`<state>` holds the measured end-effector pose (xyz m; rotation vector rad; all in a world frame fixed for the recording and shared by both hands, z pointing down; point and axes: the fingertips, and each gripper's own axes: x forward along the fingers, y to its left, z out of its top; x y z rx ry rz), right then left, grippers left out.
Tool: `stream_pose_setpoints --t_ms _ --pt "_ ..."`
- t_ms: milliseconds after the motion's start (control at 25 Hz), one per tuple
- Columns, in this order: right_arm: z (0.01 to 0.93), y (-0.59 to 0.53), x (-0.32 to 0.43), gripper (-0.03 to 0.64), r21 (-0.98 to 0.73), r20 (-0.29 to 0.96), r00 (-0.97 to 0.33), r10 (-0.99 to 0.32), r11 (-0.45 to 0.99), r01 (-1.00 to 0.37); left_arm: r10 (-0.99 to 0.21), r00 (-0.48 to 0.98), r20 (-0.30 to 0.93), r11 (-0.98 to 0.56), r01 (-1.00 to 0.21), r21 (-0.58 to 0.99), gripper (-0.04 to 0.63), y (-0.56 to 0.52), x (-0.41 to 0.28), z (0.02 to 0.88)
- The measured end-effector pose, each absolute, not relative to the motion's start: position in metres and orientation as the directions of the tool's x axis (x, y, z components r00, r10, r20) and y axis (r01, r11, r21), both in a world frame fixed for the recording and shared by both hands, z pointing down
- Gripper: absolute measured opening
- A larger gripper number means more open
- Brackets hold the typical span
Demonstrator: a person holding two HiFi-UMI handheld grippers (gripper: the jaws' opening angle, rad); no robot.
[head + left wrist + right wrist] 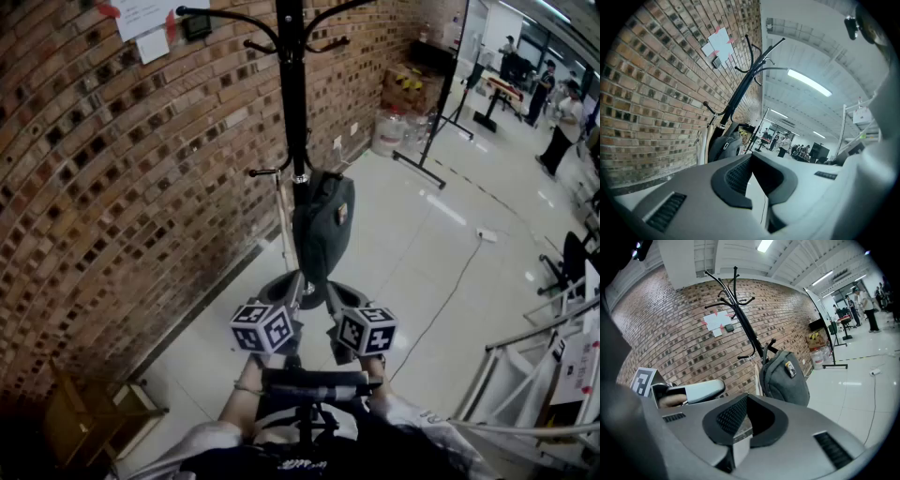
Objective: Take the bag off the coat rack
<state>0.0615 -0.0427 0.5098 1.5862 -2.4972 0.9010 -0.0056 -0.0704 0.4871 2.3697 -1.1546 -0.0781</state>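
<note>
Nothing of the job done as yet, to judge from the scene: the bag [323,225] hanging on the coat rack [292,94], slung from a low point on the pole, just above the round base [277,287] and untouched by either tool. Left gripper [752,161] and right gripper [747,401] held low and side by side in front of the rack, near the bag but short of it, each with jaws brought together on nothing. Left to do, by the look of it: reach in, part a pair of jaws, catch the top loop or strap, lift it clear of the hook and carry the load away. Bag of dark grey woven cloth, soft and rounded, narrowing toward the bottom, with a small yellow badge [790,369] on its front. Rack of slim black metal, one straight pole with curved, knob-tipped arms at the top and a shorter bare hook [267,172] at mid-height. Behind it, a rough red-brown brick wall [112,187] with pale mortar lines and paper notes [145,19] stuck up high. Underfoot, a pale glossy floor [441,253] throwing back the ceiling lights. Gripper shells of smooth grey plastic, inner pads dark with a fine grid pattern, marker cubes black and white. Bystanders [567,117] far off at the right.
</note>
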Motion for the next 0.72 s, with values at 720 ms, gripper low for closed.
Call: stream_pose_setpoints --t_ms 720 --pt "0.494 -0.166 0.049 0.0 -0.392 0.297 -0.367 -0.882 0.237 -0.889 -0.712 0.685 0.152 -0.556 -0.683 0.473 0.008 -0.187 -0.033 0.489"
